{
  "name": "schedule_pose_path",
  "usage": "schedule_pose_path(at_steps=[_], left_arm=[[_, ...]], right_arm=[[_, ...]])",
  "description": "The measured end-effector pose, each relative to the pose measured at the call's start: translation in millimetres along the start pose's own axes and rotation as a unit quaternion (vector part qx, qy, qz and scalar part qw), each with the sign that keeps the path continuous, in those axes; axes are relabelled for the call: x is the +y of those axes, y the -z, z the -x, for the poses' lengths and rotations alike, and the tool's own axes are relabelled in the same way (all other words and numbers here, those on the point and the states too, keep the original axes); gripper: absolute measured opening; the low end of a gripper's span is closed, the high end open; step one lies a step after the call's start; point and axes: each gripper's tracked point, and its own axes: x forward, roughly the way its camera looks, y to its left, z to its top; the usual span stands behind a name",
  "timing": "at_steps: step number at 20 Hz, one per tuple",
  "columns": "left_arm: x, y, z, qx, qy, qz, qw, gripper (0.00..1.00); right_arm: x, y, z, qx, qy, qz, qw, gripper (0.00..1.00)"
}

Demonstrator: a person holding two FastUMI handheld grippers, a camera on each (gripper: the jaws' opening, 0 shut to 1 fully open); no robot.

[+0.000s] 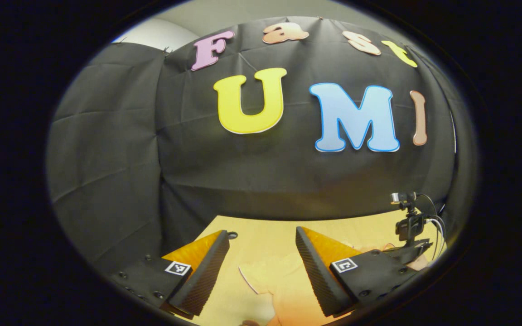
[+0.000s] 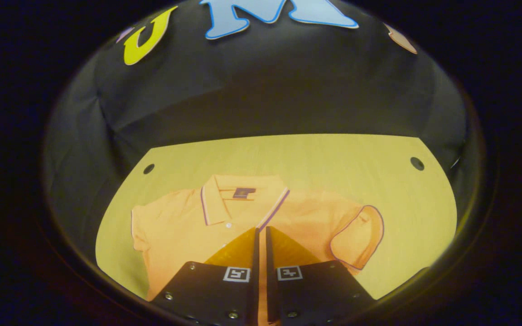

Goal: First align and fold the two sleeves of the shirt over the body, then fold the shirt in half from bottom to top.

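Now: shirt flat, one sleeve folded

Left gripper view: your left hand-held gripper (image 1: 262,237) is spread wide, released, above the tabletop (image 1: 360,226); the other gripper (image 1: 408,235) shows at right.

Right gripper view: your right hand-held gripper (image 2: 261,232) is clenched on nothing, above the orange shirt (image 2: 179,226), whose sleeve (image 2: 356,240) lies folded inward.

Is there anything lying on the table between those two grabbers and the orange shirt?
Nothing visible. The shirt lies flat on the bare table, with the right gripper above its chest and the left gripper over its edge.
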Motion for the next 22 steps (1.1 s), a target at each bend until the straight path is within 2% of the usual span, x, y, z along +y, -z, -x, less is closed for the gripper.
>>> schedule_pose_path(at_steps=[4,5,7,8,9,12,18,22], left_arm=[[6,3,-1,0.003,-0.004,0.0,1.0,0.97],[8,4,-2,0.004,-0.004,0.0,1.0,0.97],[8,5,-4,0.005,-0.003,0.002,1.0,0.97],[7,6,-4,0.006,-0.002,0.003,1.0,0.97],[5,5,-7,0.006,-0.001,0.003,1.0,0.97],[4,7,-10,0.006,0.002,0.0,1.0,0.97],[3,12,-17,0.013,0.003,-0.004,1.0,0.97],[5,16,-20,0.018,0.001,-0.005,1.0,0.97]], right_arm=[[-18,9,-7,0.013,0.036,0.004,0.999,0.07],[-30,9,-6,0.015,0.05,0.0,0.999,0.2],[-61,6,-5,0.009,0.089,-0.004,0.996,0.34],[-73,5,-1,0.008,0.104,-0.01,0.995,0.32],[-84,6,0,0.01,0.115,-0.017,0.993,0.37],[-113,15,1,0.02,0.143,-0.031,0.989,0.35],[-119,43,-8,0.055,0.141,-0.044,0.988,0.37],[-112,58,-17,0.075,0.136,-0.025,0.987,0.37]])
